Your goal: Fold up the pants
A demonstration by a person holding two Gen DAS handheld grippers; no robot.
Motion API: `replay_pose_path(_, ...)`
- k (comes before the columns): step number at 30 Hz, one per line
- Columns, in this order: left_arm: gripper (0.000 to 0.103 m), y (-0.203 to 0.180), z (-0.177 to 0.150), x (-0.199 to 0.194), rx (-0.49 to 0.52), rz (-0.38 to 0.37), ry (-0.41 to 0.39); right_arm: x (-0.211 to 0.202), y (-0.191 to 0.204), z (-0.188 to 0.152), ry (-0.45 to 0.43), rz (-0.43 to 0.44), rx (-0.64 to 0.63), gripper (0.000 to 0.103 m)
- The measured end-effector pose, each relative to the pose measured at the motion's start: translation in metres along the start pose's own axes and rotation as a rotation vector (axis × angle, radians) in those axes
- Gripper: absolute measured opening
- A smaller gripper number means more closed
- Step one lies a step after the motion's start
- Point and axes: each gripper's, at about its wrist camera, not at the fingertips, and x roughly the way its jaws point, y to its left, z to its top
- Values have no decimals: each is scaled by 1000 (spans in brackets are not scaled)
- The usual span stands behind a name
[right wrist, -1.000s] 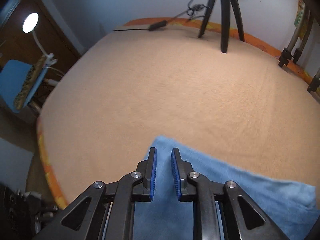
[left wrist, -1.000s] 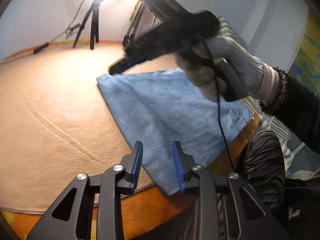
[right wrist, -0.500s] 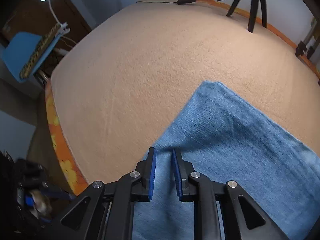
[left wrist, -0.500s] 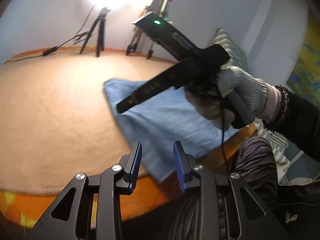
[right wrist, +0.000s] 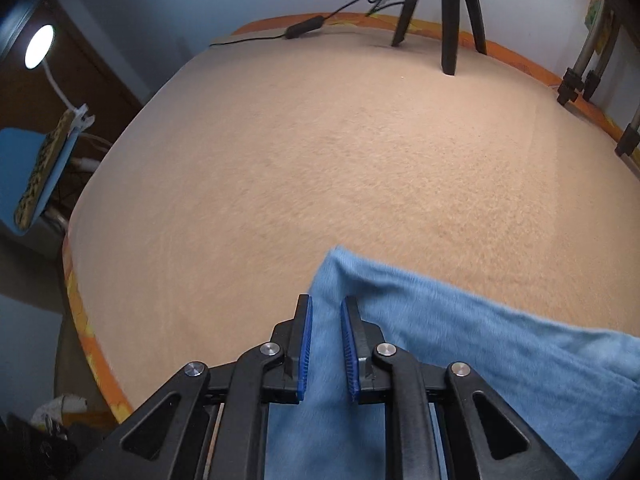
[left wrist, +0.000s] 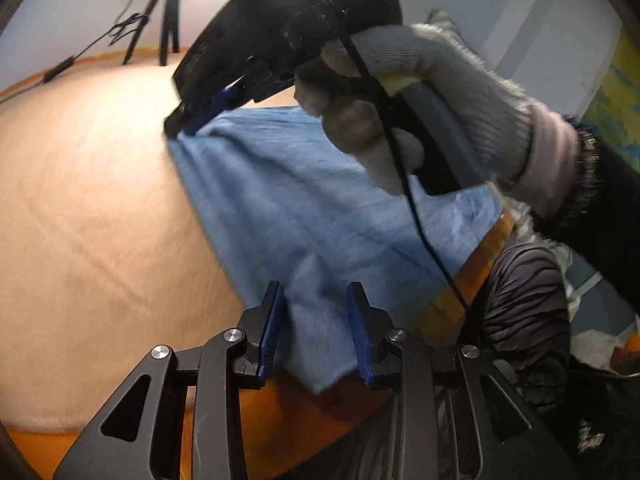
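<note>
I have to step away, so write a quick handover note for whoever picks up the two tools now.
Left tool: open, fingers either side of the near corner of the blue pants, nothing clamped.
Right tool: narrow gap, pants cloth between the fingers at the far corner; whether it is gripped, I cannot tell.
The pants lie as a flat folded panel on the beige blanket, the near corner hanging over the orange edge.
Done: at least one fold appears made.
Left: probably the next fold, then smooth flat.
</note>
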Motion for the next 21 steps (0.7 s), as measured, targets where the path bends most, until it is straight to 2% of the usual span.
replay_pose_path(4, 31, -3, -13, -13, -21, 7, -4, 0, -5, 9, -9, 9, 36, 14)
replay_pose_path(7, 32, -3, -19, -28, -61, 19, -48, -16, 2, 5, 1, -33, 20, 30)
replay_pose_path(8, 36, -3, -21, -32, -71, 23, -60, -24, 7, 2, 13, -42, 5, 36)
replay_pose_path(9, 40, -2, -22, -35, -84, 31, -71, -27, 11, 1, 22, -45, -4, 38)
replay_pose_path(12, 43, 1, -22, -40, -127, 28, -88, -34, 25, -9, 71, -55, -37, 38)
replay_pose_path(15, 45, 4, -20, -41, -161, 32, -92, -23, 43, -17, 135, -133, -86, 39)
replay_pose_path(19, 45, 4, -19, -45, -188, 19, -111, -5, 57, -17, 169, -211, -104, 41)
replay_pose_path(21, 45, 8, -19, -49, -195, 13, -116, 5, 62, -14, 184, -224, -98, 55)
